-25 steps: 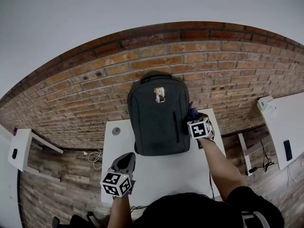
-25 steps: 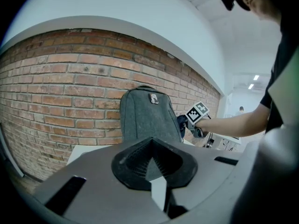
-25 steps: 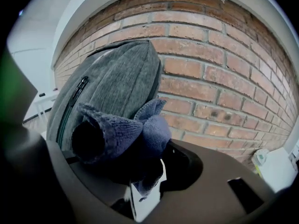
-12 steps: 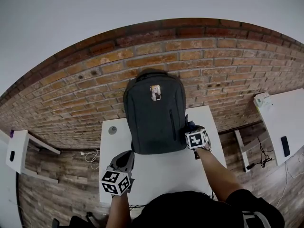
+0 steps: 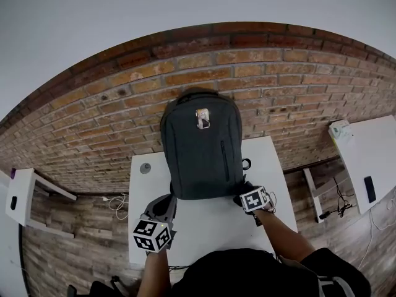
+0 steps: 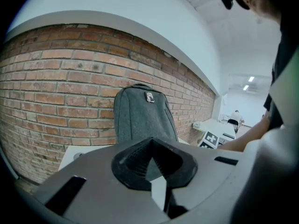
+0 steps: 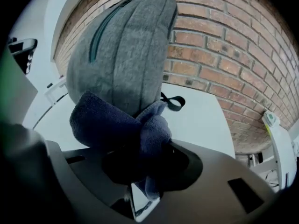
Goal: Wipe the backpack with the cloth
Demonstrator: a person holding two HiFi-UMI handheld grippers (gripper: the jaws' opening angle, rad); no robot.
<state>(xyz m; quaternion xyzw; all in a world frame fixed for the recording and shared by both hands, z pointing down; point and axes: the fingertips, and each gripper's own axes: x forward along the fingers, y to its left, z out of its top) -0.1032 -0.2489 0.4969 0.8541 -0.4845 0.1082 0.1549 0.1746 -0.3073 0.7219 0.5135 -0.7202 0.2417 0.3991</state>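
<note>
You are clamping the fingers of your right gripper (image 7: 140, 171) on the bunched dark blue cloth (image 7: 117, 125) and pressing it against the lower right side of the grey backpack (image 5: 201, 147). The backpack is standing upright at the back of the white worktop (image 5: 210, 228), leaning on the brick wall (image 5: 124, 104). You are holding your left gripper (image 6: 152, 164) low over the worktop just before the backpack's lower left corner, its fingers meeting at the tips and gripping nothing.
</note>
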